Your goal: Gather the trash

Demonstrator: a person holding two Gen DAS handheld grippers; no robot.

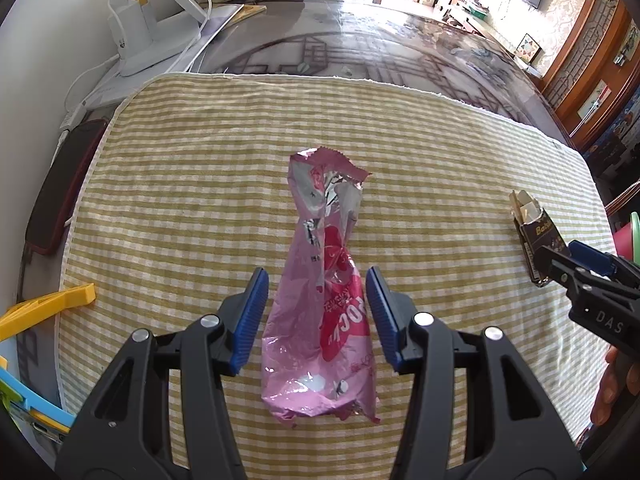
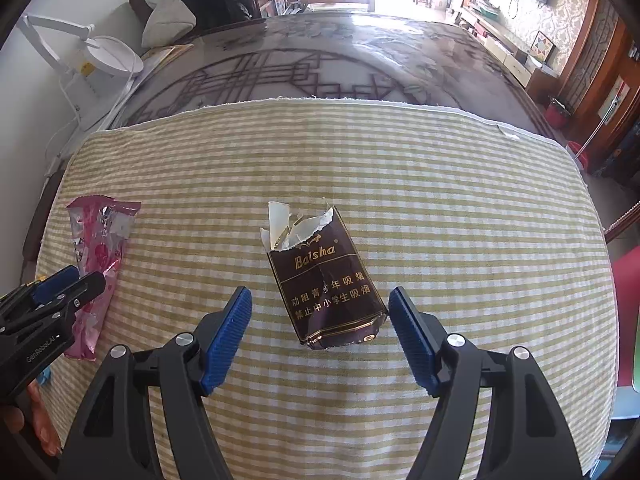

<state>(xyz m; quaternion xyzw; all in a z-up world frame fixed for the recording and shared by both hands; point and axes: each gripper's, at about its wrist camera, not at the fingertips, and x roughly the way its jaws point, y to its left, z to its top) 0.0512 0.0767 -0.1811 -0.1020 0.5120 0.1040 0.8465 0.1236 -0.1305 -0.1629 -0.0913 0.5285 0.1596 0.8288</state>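
A crumpled pink snack wrapper (image 1: 320, 300) lies lengthwise on the yellow-checked cloth (image 1: 180, 184). My left gripper (image 1: 317, 276) stands open astride its lower half, a blue pad on either side and small gaps showing. A torn-open dark brown cigarette pack (image 2: 324, 292) lies on the same cloth (image 2: 460, 208). My right gripper (image 2: 320, 292) is open around it; the right pad sits close to the pack's corner without pressing. The right wrist view also shows the wrapper (image 2: 96, 248) and left gripper (image 2: 68, 284) at the left edge. The left wrist view shows the pack (image 1: 534, 232) and right gripper (image 1: 576, 264) at its right.
A white lamp base (image 1: 140, 40) with cables and a phone in a dark red case (image 1: 60, 192) sit left of the cloth. Yellow (image 1: 52, 304) and blue (image 1: 36, 400) clips lie at the near left. The patterned glossy tabletop (image 2: 320, 68) stretches beyond the cloth.
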